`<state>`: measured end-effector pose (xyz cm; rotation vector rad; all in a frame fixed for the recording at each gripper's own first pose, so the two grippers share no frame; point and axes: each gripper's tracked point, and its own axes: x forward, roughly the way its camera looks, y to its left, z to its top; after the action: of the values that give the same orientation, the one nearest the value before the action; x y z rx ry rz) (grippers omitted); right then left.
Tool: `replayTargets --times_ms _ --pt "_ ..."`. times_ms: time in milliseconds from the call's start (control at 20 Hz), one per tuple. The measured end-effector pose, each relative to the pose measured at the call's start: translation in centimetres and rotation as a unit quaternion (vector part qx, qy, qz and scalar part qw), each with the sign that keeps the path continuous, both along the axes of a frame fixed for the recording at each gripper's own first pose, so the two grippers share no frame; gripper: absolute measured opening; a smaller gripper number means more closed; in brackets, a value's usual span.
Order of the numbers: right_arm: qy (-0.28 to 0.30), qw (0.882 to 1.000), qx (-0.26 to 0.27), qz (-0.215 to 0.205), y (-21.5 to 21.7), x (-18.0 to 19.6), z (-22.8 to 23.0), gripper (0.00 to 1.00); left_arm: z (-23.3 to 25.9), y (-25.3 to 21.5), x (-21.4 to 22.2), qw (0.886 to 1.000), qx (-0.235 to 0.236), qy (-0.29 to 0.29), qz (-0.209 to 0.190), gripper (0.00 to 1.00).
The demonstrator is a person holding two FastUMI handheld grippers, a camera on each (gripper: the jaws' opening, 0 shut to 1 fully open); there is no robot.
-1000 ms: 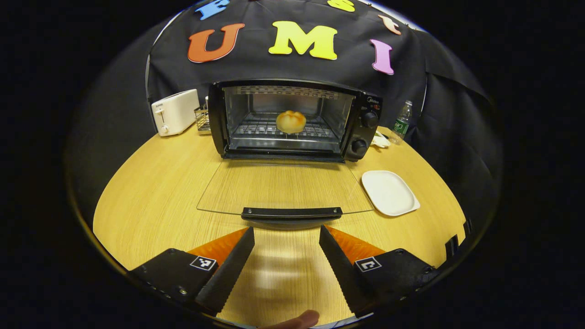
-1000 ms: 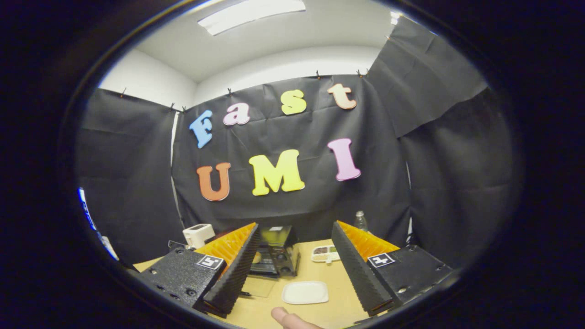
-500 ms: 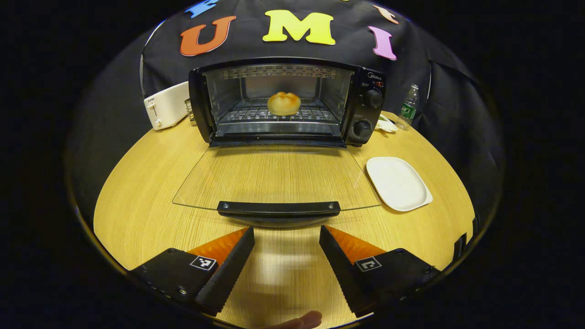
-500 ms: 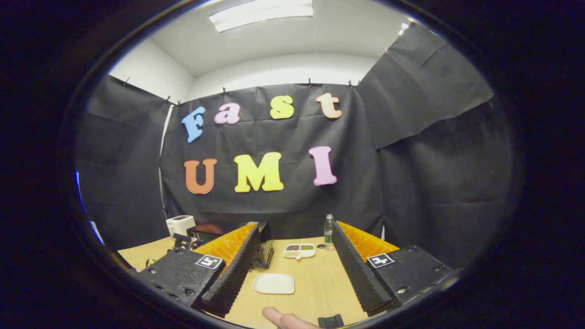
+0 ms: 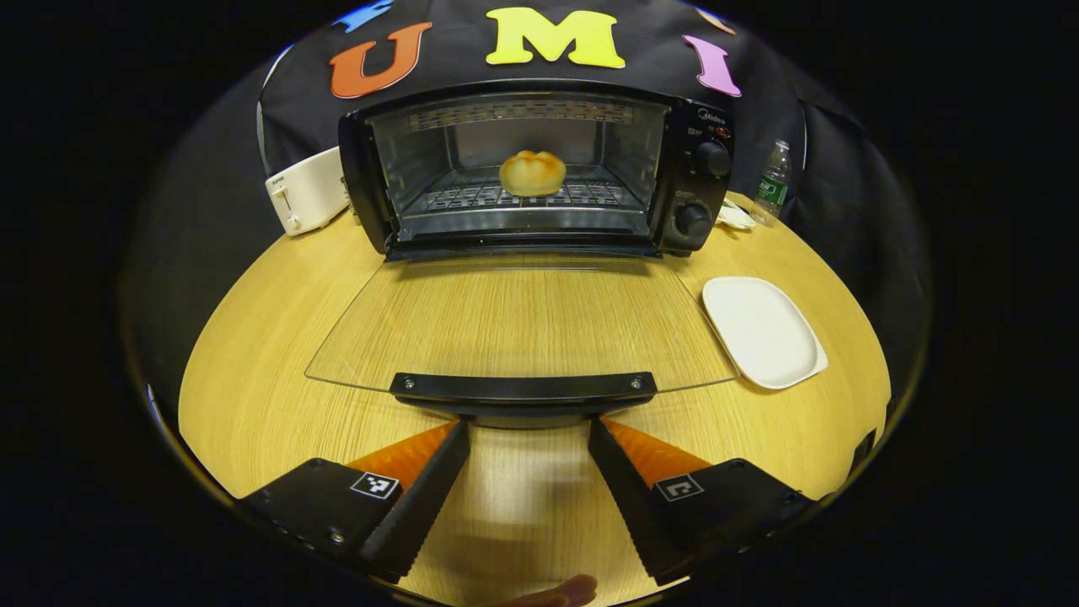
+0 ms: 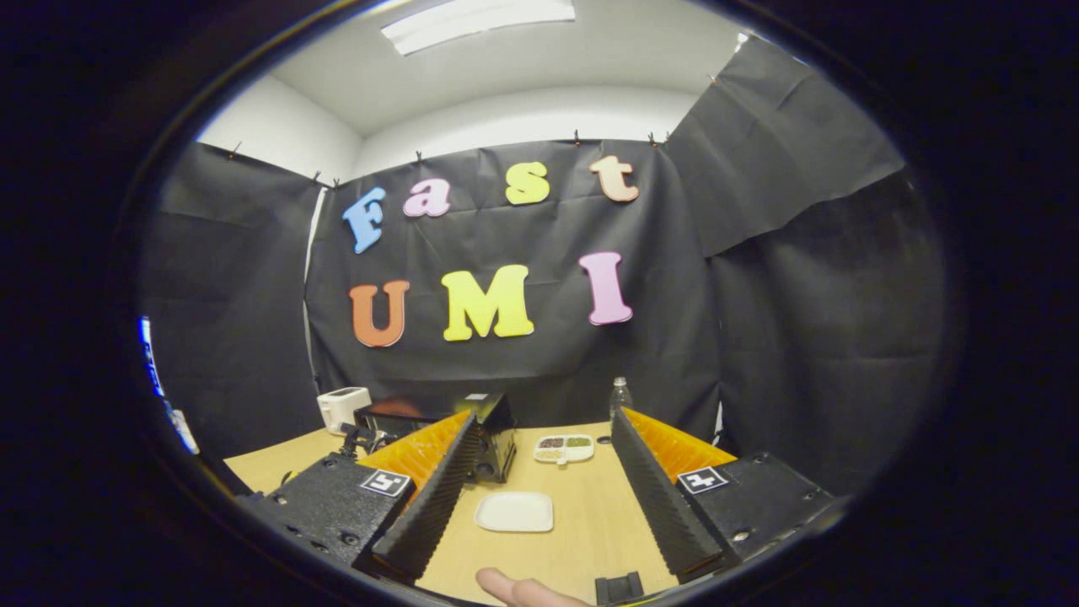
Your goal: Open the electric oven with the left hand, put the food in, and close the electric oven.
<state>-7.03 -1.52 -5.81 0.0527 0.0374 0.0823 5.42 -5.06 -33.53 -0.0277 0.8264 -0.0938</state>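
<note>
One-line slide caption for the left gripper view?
Open hand-held gripper nears the lowered glass oven door's black handle; golden bun on rack.

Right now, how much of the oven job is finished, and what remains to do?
Done: the oven stands open, its glass door lying flat over the table, and the bun sits on the rack inside; the white plate is bare. In hand: the left gripper, open, sits just before the door handle, not gripping it. The right gripper is open, holding nothing. Left: lift the door shut.
</note>
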Motion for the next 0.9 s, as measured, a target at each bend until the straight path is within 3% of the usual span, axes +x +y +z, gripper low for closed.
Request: replayTargets --times_ms 900 --pt "0.004 1.0 0.008 -0.002 -0.4 0.2 -0.7 0.96 4.2 0.5 0.7 1.0 -0.012 -0.027 0.006 0.95"
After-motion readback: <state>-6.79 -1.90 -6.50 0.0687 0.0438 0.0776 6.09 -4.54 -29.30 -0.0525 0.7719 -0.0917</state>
